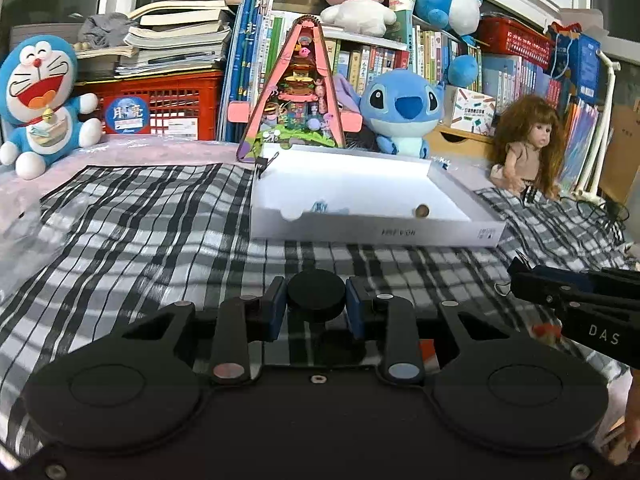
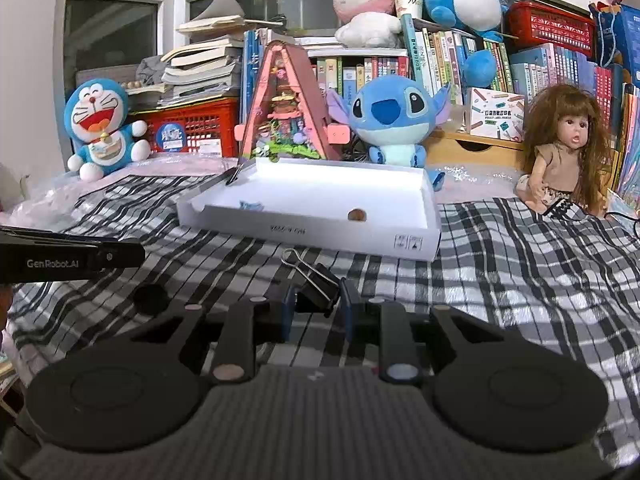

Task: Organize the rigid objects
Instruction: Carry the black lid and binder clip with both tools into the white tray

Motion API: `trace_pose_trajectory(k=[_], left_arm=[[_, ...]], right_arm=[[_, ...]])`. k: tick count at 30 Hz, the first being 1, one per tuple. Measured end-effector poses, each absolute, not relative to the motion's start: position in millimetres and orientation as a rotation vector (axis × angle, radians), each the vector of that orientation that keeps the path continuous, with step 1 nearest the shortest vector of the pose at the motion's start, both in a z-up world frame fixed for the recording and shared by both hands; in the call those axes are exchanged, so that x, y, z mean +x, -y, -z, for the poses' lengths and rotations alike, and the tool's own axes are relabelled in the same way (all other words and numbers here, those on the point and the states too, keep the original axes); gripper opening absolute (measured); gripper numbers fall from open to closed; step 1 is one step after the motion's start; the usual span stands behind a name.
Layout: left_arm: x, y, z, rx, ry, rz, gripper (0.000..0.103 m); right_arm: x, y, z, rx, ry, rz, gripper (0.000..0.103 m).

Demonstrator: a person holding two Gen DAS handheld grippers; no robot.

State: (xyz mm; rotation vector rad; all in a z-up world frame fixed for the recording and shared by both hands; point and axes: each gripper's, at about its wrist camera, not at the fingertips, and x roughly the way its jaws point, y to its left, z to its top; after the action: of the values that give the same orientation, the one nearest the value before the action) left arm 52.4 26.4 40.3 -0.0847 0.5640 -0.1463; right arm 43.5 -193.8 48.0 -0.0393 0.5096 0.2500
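here, left wrist view: left gripper (image 1: 316, 306) clamps a round black disc (image 1: 316, 295) above the black-and-white checked cloth (image 1: 140, 220); the right gripper's (image 1: 516, 276) side reads "das", rest cut off. right wrist view: right gripper (image 2: 317, 306) grips a black metal binder clip (image 2: 316, 286); "genrobot.ai" shows on the left gripper; print on the shallow white cardboard box (image 2: 420, 246) is illegible.
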Motion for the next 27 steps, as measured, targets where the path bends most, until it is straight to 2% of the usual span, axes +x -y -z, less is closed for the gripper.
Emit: trace_pose_trajectory(k=[27], left_arm=[[173.2,-15.6,-60.5,-0.115,-0.624,0.156,0.030]], right_arm=[[150.5,218.7,-65.1,0.196,-0.629,-0.196,0.028]])
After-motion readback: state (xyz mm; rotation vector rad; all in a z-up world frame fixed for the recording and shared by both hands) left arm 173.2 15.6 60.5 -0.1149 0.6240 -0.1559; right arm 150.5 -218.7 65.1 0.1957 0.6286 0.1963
